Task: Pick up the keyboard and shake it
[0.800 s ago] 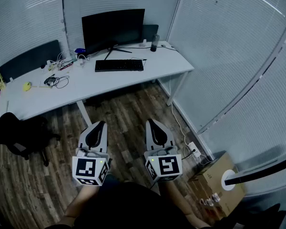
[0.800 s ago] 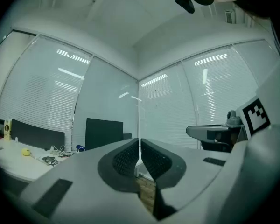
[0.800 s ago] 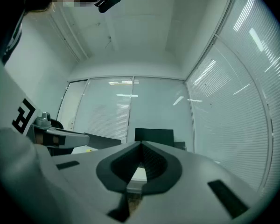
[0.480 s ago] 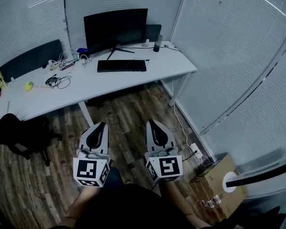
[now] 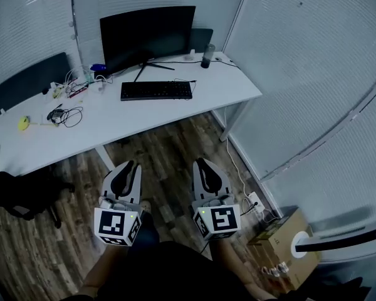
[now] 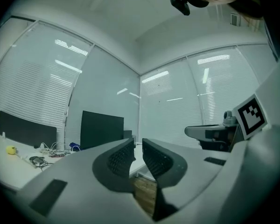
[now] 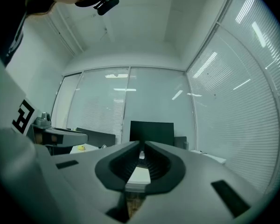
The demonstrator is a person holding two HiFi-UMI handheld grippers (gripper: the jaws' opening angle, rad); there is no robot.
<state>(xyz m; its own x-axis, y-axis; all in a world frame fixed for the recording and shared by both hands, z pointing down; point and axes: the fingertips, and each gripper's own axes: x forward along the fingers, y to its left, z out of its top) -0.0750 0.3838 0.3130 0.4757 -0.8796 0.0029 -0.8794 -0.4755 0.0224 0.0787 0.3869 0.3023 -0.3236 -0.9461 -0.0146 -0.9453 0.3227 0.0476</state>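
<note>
The flat black keyboard (image 5: 156, 90) lies on the long white tabletop (image 5: 125, 115), just in front of the wide black monitor (image 5: 147, 33). From where I stand, the whole desk sits nearer and larger than a moment ago, so the person has stepped toward it. The left tongs (image 5: 133, 164) and right tongs (image 5: 200, 162) hang level, side by side over the wooden plank floor (image 5: 175, 144). Both are closed on nothing, well short of the keyboard. It looks like an approach, and no grasp is near.

Black keyboard (image 5: 156, 90) – flat on white desk (image 5: 194, 93), before monitor (image 5: 144, 33).
</note>
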